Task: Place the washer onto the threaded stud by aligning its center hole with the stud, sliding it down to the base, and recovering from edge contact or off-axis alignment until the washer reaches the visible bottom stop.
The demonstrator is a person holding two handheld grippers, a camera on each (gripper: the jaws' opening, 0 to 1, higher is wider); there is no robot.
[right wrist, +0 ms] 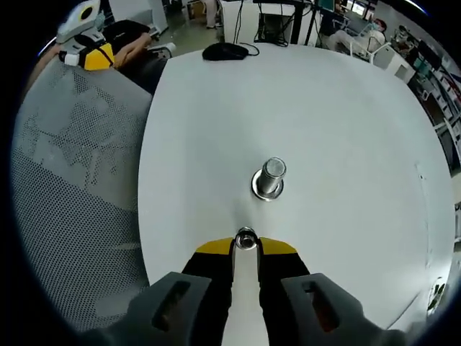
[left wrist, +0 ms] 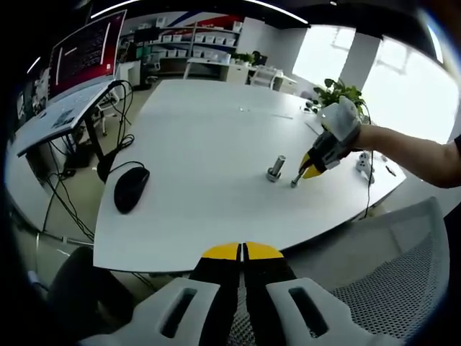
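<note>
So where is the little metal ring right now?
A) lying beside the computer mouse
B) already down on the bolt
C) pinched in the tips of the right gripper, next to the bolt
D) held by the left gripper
C: in the right gripper view the ring sits pinched at the tips of the right gripper, short of the upright bolt, which stands bare on the white table.

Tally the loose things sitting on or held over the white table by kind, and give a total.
Threaded stud: 1
Washer, held in the right gripper: 1
Computer mouse: 1
Potted plant: 1
Total: 4
A few small items at the table's far edge in the left gripper view are too small to identify and are left out.
</note>
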